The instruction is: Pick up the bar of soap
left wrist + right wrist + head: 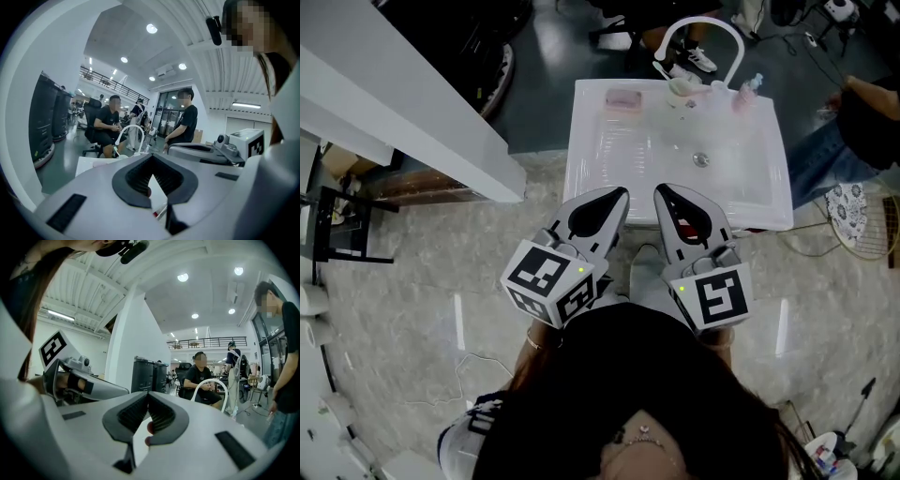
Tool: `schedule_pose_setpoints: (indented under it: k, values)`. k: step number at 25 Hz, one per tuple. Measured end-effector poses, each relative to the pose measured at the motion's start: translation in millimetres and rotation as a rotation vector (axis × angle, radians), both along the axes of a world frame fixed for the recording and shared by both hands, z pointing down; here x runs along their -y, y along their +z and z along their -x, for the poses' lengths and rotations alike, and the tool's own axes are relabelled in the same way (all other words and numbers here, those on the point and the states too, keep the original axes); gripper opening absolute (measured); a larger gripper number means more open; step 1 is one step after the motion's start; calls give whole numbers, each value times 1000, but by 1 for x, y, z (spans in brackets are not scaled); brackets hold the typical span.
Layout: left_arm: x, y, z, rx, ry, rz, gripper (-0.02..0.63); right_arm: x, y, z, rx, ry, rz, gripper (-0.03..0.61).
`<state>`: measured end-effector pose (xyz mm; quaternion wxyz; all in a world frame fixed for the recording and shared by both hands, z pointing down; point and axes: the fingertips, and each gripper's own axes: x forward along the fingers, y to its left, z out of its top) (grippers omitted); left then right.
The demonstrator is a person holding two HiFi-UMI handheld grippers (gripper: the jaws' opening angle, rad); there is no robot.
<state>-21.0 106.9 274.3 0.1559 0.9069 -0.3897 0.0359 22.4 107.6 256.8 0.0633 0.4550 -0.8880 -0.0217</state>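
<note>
The pink bar of soap (622, 99) lies on the back left corner of the white sink (591, 169) in the head view. Both grippers hang side by side in front of the sink's near edge, close to the person's body and well short of the soap. My left gripper (622, 194) (151, 157) is shut with nothing between its dark pads. The right gripper (660, 189) (148, 394) is shut too and holds nothing. Each points towards the sink.
A white arched faucet (703, 28) (129, 133) (211, 385) stands at the sink's back, with a cup (682, 86) and a pink bottle (748, 92) beside it. The drain (701, 159) sits mid-basin. A white partition (403, 103) runs along the left. People sit and stand beyond the sink.
</note>
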Motion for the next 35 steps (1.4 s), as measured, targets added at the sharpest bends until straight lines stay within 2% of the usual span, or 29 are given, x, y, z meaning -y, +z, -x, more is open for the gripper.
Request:
schedule_pose_setpoints:
  k: [16, 21, 29, 35]
  values:
    - [110, -1, -55, 36, -47, 9, 6, 111, 0, -59, 53, -48, 13, 9]
    - [136, 6, -71, 53, -71, 8, 6, 137, 7, -71, 60, -94, 0, 9]
    - [160, 13, -67, 68, -139, 43, 6, 171, 14, -74, 50, -135, -7, 9]
    - [180, 14, -55, 62, -144, 58, 6, 194, 17, -63, 55, -134, 11, 9]
